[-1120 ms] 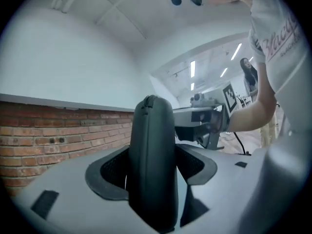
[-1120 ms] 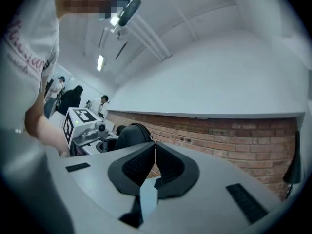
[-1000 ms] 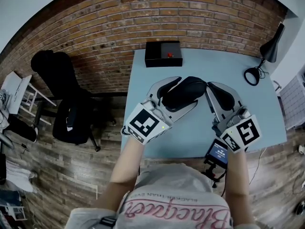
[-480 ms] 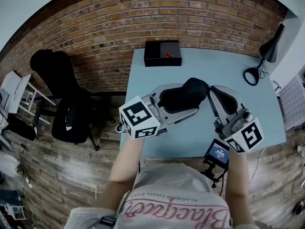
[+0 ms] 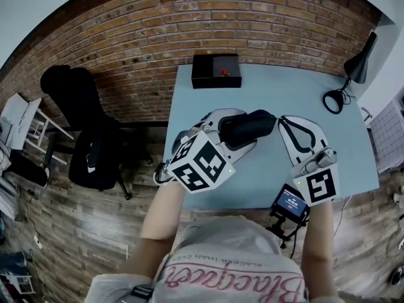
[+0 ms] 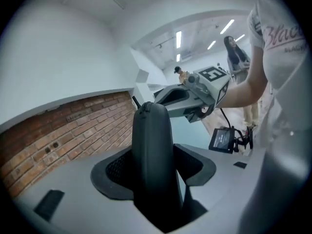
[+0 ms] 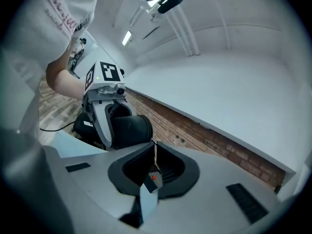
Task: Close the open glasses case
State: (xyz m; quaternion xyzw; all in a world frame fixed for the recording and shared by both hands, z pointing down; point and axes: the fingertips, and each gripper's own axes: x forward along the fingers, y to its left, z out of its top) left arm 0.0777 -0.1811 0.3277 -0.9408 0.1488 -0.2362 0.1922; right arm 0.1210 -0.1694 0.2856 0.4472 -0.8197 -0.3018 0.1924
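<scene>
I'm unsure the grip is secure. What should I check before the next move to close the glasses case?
1. Left gripper clamped on the glasses case: ok.
2. Right gripper shut, jaws together: ok.
3. Right gripper pinching any part of the case: cannot tell; a thin strand shows at its tips.
4. Case fully closed: cannot tell.
5. Case held away from the black box at the table's far edge: ok.
</scene>
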